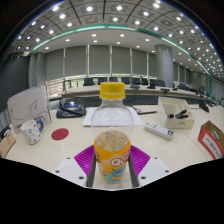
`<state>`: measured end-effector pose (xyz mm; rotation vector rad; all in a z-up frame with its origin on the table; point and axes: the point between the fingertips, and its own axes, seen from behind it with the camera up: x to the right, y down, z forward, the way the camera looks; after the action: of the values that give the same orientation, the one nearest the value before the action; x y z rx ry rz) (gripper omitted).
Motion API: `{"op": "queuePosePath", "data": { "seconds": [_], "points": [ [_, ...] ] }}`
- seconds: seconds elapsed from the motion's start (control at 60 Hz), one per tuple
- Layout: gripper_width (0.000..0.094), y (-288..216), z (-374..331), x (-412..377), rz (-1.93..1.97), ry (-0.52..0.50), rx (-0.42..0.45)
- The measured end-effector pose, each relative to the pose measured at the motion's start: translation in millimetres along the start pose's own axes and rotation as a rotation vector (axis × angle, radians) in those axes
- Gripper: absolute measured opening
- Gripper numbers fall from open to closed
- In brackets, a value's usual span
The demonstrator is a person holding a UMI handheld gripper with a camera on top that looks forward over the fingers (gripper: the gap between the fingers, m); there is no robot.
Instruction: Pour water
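A clear plastic bottle [112, 135] with an orange cap and an orange-yellow label stands upright between my fingers. My gripper [112, 163] is shut on the bottle, both purple pads [85, 158] pressing its labelled lower part. The bottle's upper body is clear and shows the table behind it. The bottle's base is hidden below the fingers. No cup or glass for the water shows near the fingers.
A long pale table [60, 148] stretches ahead. On it are a red round coaster [60, 133], a white mug [32, 130], a white box [176, 112], a white remote-like bar [159, 130] and a red-edged box [211, 139]. A monitor [27, 103] stands left.
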<state>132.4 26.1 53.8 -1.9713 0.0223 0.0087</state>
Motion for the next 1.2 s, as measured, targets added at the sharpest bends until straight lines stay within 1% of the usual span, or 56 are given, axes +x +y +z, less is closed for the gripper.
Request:
{"op": "queuePosePath", "data": {
  "seconds": [0.033, 0.183, 0.317, 0.417, 0.583, 0.75, 0.867, 1.0, 1.117, 1.2],
  "points": [
    [0.0511, -1, 4, 5, 0.001, 0.011, -0.001],
    [0.0403, -11, 1, 14, -0.081, 0.063, 0.010],
    [0.0404, -32, 6, 1, -0.189, 0.073, 0.006],
    [0.0404, -67, 8, -12, -0.322, 0.111, 0.035],
    [0.0402, -155, 8, -58, -0.707, 0.237, 0.134],
    [0.0402, -219, 11, -152, -1.192, 0.361, 0.265],
    [0.0402, -231, 23, -208, -1.520, 0.428, 0.333],
    [0.0400, -216, 38, -264, -1.853, 0.457, 0.415],
    [0.0399, -194, 55, -279, -2.052, 0.466, 0.426],
    [0.0401, -182, 63, -286, -2.144, 0.460, 0.403]
  ]
}}
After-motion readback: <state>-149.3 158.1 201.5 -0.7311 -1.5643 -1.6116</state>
